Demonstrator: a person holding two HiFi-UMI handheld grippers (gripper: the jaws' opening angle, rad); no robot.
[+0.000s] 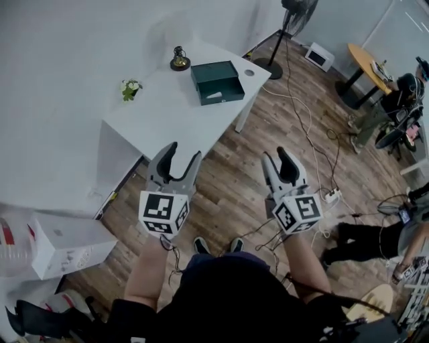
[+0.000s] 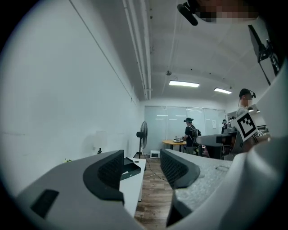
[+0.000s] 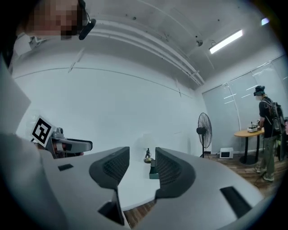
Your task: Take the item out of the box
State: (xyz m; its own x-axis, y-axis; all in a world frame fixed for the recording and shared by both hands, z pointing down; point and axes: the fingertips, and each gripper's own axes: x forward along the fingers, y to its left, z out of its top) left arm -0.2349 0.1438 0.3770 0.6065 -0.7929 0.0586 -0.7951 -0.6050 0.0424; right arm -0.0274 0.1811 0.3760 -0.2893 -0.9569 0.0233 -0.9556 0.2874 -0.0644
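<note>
Wood-plank floor [image 1: 228, 181] below us, white wall [image 1: 67, 53] ahead, and we're standing well back from the white table [image 1: 167, 107] with our 2 grippers raised in front of us. On that table sits the dark green box [image 1: 216, 80], near the table's right end, and it looks open, with a pale item [image 1: 214, 95] lying in its front part, too small for us to say what it is. Left of the box we've got a small dark ornament [image 1: 179, 60] near the wall and a little bunch of flowers [image 1: 129, 88] further left again. Now the left gripper [image 1: 184, 153]: jaws wide apart, nothing between the pads, nothing touching them, only the table's end and the floor far beyond the gap. Over to the right gripper [image 1: 277, 155]: same story, jaws spread wide and empty, with the ornament and a sliver of the box showing through the gap in the distance. So both claws hang in the air side by side above our shoes [image 1: 201, 246], well apart from the box. Off to the right we can see a standing fan [image 1: 295, 20], a round wooden table [image 1: 367, 63] and a person [image 1: 402, 100] beside it.
</note>
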